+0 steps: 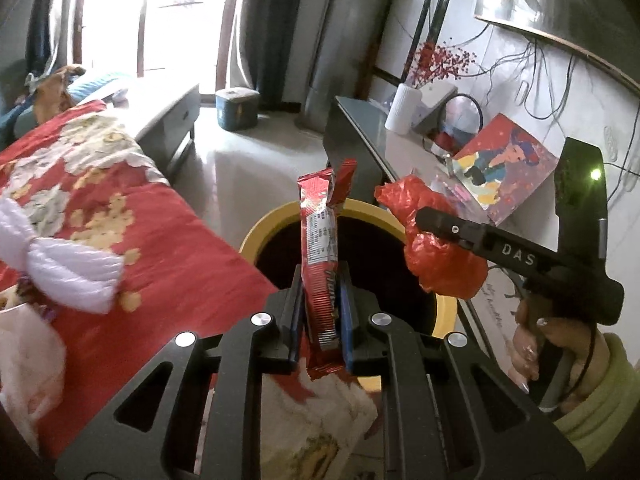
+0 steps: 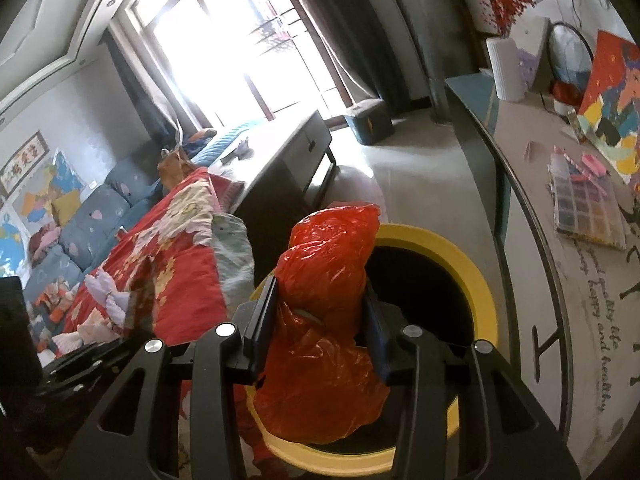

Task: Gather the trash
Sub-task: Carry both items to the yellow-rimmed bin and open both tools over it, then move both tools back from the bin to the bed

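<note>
We see a glossy red foil snack wrapper (image 1: 320, 256), long and flat with printed text on 1 face, clamped between the narrow jaws of the left gripper (image 1: 322, 312). Its long axis stands nearly upright, the crimped top end pointing up and away from the camera, above the dark mouth of the round bin (image 1: 272, 224) with its smooth yellow rim.

The right gripper (image 2: 320, 328) has its 2 jaws pressed on a crumpled red plastic bag (image 2: 328, 280), thin and shiny with many creases, bunched into an irregular lump that bulges above and below the pads. It hangs over the near edge of the same bin.

The left wrist view shows the right gripper from the side, with the hand (image 1: 560, 356) on its handle and a pale green sleeve (image 1: 600, 404). The right wrist view alone shows the blue sofa (image 2: 92, 216) and the tray of beads (image 2: 588, 208) on the grey table (image 2: 560, 304). Both show the red floral quilt (image 1: 140, 216).
</note>
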A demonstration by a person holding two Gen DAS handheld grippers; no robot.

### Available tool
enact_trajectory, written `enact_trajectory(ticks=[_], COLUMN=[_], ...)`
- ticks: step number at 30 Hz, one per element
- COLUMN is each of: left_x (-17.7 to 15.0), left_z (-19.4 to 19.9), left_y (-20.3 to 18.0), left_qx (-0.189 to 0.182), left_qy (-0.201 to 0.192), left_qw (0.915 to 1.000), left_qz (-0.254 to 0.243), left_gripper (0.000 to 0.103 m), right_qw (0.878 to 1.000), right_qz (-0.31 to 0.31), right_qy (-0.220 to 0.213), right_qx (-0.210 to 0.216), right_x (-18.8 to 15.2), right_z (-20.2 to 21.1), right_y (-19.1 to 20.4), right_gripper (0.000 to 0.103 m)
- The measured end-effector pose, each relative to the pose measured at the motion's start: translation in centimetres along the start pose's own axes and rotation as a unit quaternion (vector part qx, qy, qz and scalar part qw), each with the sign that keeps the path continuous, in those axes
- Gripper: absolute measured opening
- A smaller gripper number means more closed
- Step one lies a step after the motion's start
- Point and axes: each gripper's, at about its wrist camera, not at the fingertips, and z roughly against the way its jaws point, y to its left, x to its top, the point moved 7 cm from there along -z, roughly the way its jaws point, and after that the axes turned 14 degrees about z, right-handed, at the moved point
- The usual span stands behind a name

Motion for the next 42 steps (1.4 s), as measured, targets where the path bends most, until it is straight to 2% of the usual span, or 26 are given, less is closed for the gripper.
enact_trajectory(ticks=[2,5,7,9,15,16,19,27,42], left_x=[0.0,0.0,-0.2,-0.3,0.6,0.8,1.2,2.0,2.6], left_z=[-0.9,-1.9,-2.3,-2.4,0.0,0.5,2.2,6.2,12.3], left_y=[-0.2,-0.2,-0.3,-0.2,0.5,0.6,1.0,2.4,7.1], left_qx=[0.0,-0.005,-0.011,-0.015,-0.014,-0.012,-0.006,0.024,0.071], left_qy=[0.007,0.014,0.016,0.016,-0.023,-0.033,-0.057,-0.108,-0.175], left_qw=[1.0,0.9999,0.9998,0.9998,0.9996,0.9993,0.9983,0.9936,0.9802], left_qz=[-0.005,-0.008,-0.008,-0.004,0.012,0.012,0.011,0.022,0.06], left_gripper=[0.011,0.027,0.046,0.052,0.081,0.086,0.092,0.092,0.092], right_qw=[1.0,1.0,1.0,1.0,0.999,0.999,0.997,0.993,0.99], right_qz=[-0.012,-0.025,-0.028,-0.028,-0.003,0.003,0.032,0.073,0.106], right_qy=[0.0,-0.001,-0.003,-0.004,-0.016,-0.021,-0.044,-0.08,-0.093], right_qx=[0.004,0.004,0.004,-0.001,-0.034,-0.042,-0.06,-0.042,0.008], right_x=[-0.1,-0.1,-0.1,-0.2,0.0,0.1,0.8,2.1,2.5], right_z=[-0.1,-0.2,-0.1,-0.1,0.5,0.8,1.9,3.6,4.6], right_y=[-0.7,-1.4,-1.6,-1.9,-1.5,-1.3,0.1,4.2,11.1], right_gripper=[0.045,0.051,0.057,0.059,0.068,0.072,0.08,0.081,0.081])
